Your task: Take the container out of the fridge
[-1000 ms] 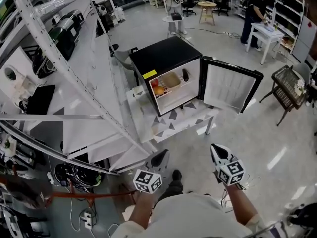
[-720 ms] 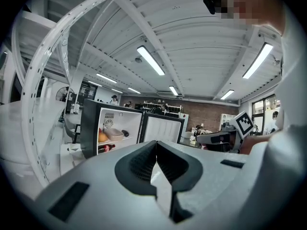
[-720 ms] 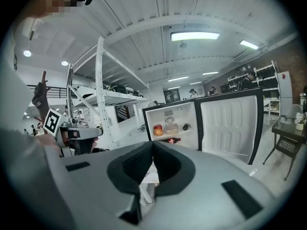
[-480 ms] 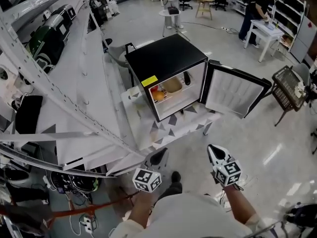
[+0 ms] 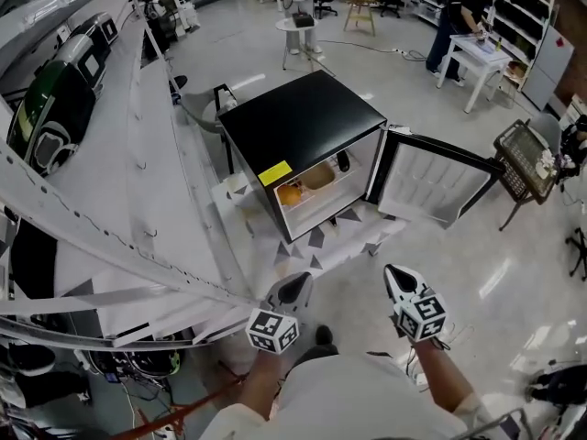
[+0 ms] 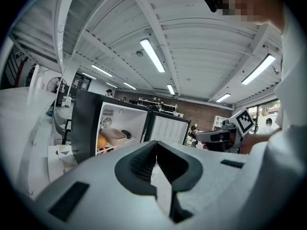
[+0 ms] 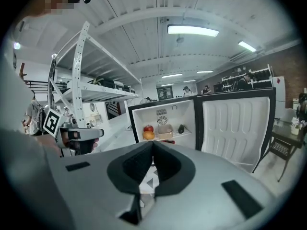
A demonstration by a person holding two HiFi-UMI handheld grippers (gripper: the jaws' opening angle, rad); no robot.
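facing the open fridge with both grippers closed and empty

the fridge [image 5: 303, 122] stands on a low patterned table [image 5: 323, 238] with its door [image 5: 429, 180] swung wide to the right. the container [image 5: 319, 175] sits on the upper shelf, toward the middle, with an orange [image 5: 290, 193] and a red apple [image 7: 148, 128] just to its left and a small dark item [image 5: 342, 162] to its right. the left gripper [image 5: 292, 290] and the right gripper [image 5: 400, 282] are held out in front of the person, well apart from the fridge. each has its jaws pressed together with nothing between them.

the container looks like a shallow, pale plastic tub with a lid, so it is probably light and fairly stiff, though its smooth walls could slip under a weak pinch. its contents cannot be made out, so its weight is a guess. the front rim or short front wall, which faces the opening, seems the best place to take hold, with the jaws opened first. pulling it out level should keep the lid on and avoid nudging the fruit beside it.
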